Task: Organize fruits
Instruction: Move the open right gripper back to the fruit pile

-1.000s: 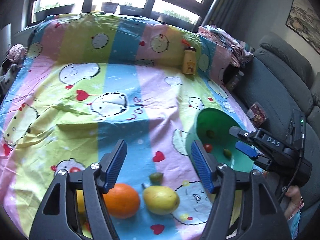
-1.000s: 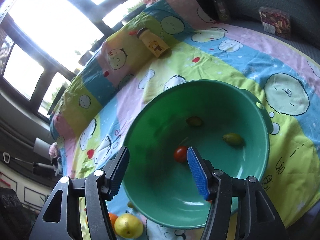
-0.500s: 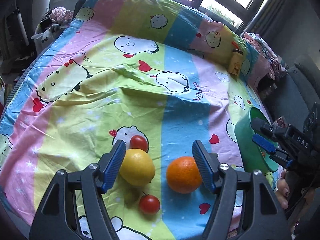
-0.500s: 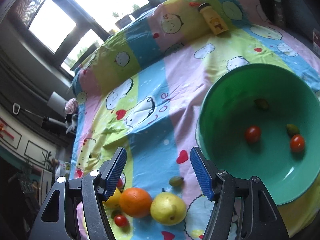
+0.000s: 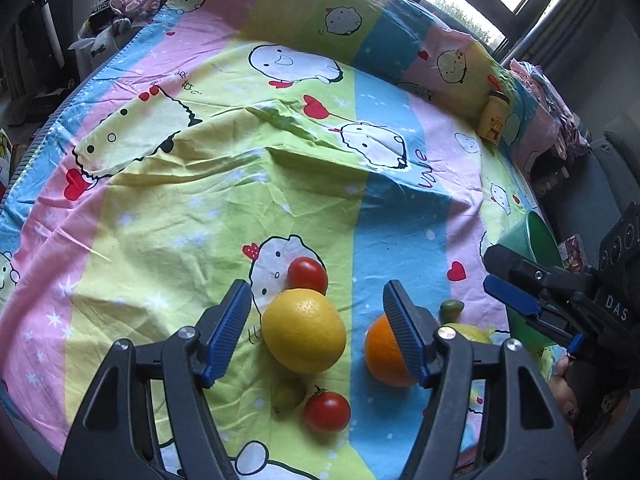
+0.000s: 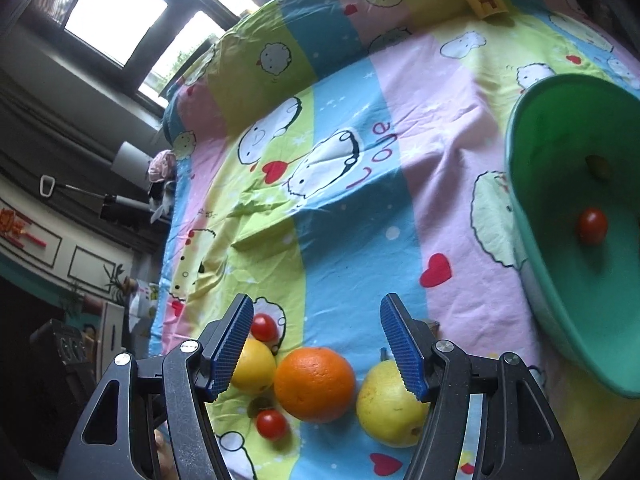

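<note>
Left hand-held gripper (image 5: 316, 322), foreground: jaws spread, released, lemon (image 5: 304, 330) between the blue pads but untouched. Right hand-held gripper (image 6: 318, 344): jaws released after just widening, orange (image 6: 315, 384) lying between them, no pad contact.

Near edge of the bed sheet (image 5: 200, 208): 1 cherry tomato (image 5: 327, 411) beside a small green fruit (image 5: 289, 396), both just in front of the lemon. Orange just right of the lemon; pear (image 6: 390, 404) just right of the orange, partly behind the right pad in the right wrist view. 2nd cherry tomato (image 5: 307, 275) touching the lemon's far side. Another small green fruit (image 5: 451, 309) beyond the orange.

Farther right: green bowl (image 6: 524, 208), tilted, holding 1 cherry tomato (image 6: 592, 225) and 1 dark green fruit (image 6: 598, 166).

Far edge: yellow bottle (image 5: 494, 122) lying on the sheet against the raised fold, well apart from the fruit.
</note>
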